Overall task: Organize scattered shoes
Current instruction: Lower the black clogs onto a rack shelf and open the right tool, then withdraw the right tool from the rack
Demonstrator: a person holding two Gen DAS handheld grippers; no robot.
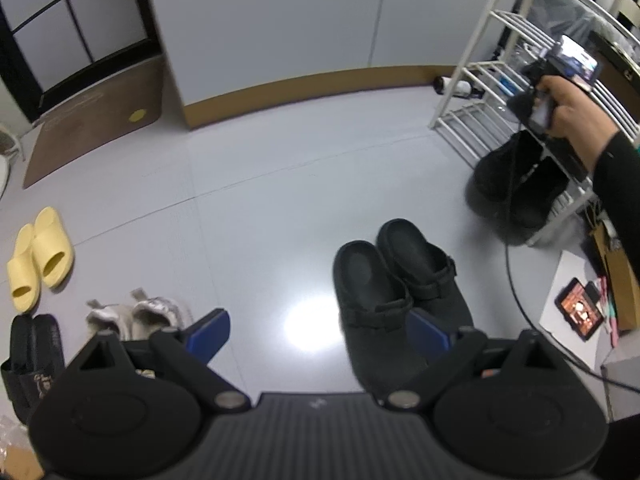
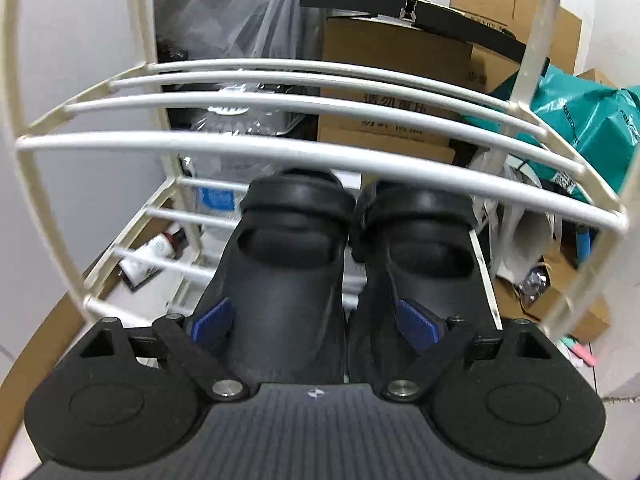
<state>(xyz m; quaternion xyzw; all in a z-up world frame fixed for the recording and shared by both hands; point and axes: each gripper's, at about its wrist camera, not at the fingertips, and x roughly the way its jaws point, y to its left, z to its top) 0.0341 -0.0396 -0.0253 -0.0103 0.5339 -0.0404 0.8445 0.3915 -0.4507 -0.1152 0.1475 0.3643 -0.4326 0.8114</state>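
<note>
Your right gripper [image 2: 316,322] stands wide open just short of the white shoe rack [image 2: 304,152]. A pair of black clogs [image 2: 348,248] sits side by side on the low shelf straight ahead of it, and the blue pads flank the near ends without pressing them. Your left gripper [image 1: 318,330] is open too, hanging over the grey floor [image 1: 256,200], with black slippers [image 1: 396,276] just ahead to its right. Yellow slides [image 1: 40,258], grey shoes [image 1: 136,312] and black sandals [image 1: 32,352] lie off to its left.
</note>
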